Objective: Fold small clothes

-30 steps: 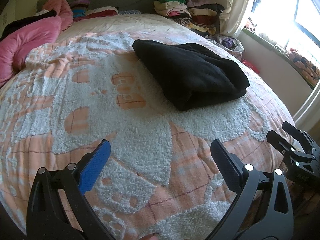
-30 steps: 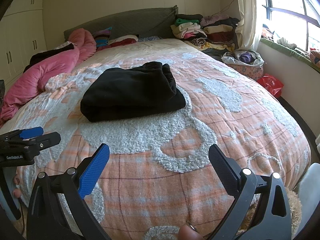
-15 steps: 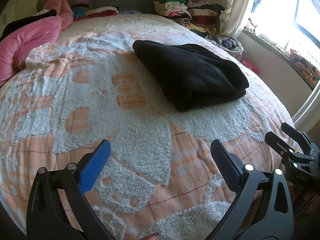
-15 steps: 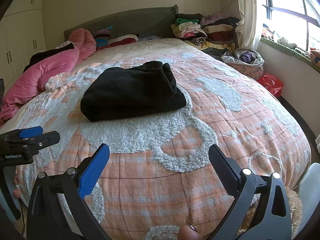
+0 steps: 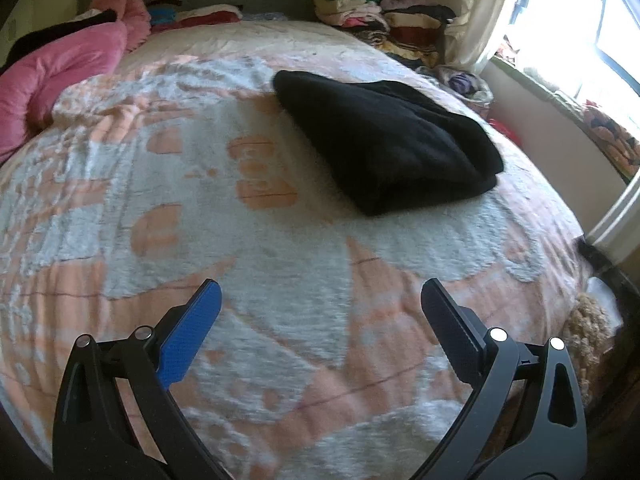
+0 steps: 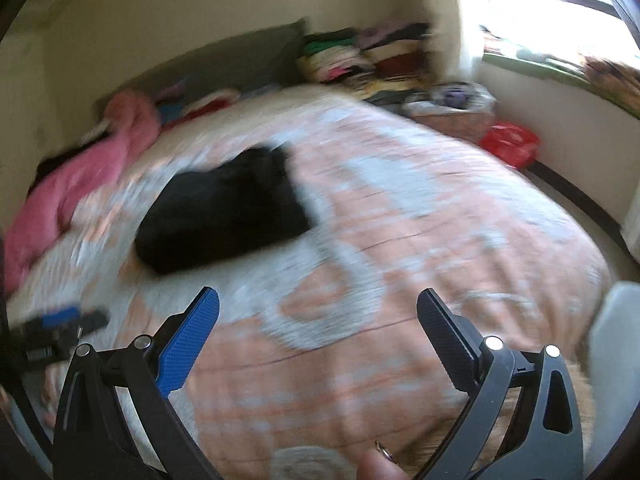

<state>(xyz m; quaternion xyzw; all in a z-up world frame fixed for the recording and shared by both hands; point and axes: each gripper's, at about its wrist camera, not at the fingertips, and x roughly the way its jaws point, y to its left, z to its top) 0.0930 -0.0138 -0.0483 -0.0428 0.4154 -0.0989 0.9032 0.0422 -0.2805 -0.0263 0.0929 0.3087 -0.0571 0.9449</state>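
A black garment [image 5: 392, 140] lies folded into a thick block on the orange and white bedspread [image 5: 200, 208], right of the bed's middle. It also shows, blurred, in the right wrist view [image 6: 224, 212]. My left gripper [image 5: 320, 304] is open and empty, held over the near part of the bed, well short of the garment. My right gripper [image 6: 318, 308] is open and empty, near the bed's foot, also apart from the garment. The left gripper [image 6: 60, 324] shows at the left edge of the right wrist view.
A pink duvet [image 5: 60, 76] lies at the bed's far left. Stacks of folded clothes [image 5: 360, 8] stand at the far right by the headboard. A red bag [image 6: 508, 144] sits on the floor under the window. The bed's edge drops off at the right.
The right wrist view has swung and tilted and is now blurred with motion. The right gripper is gone from the left wrist view. The garment has not moved.
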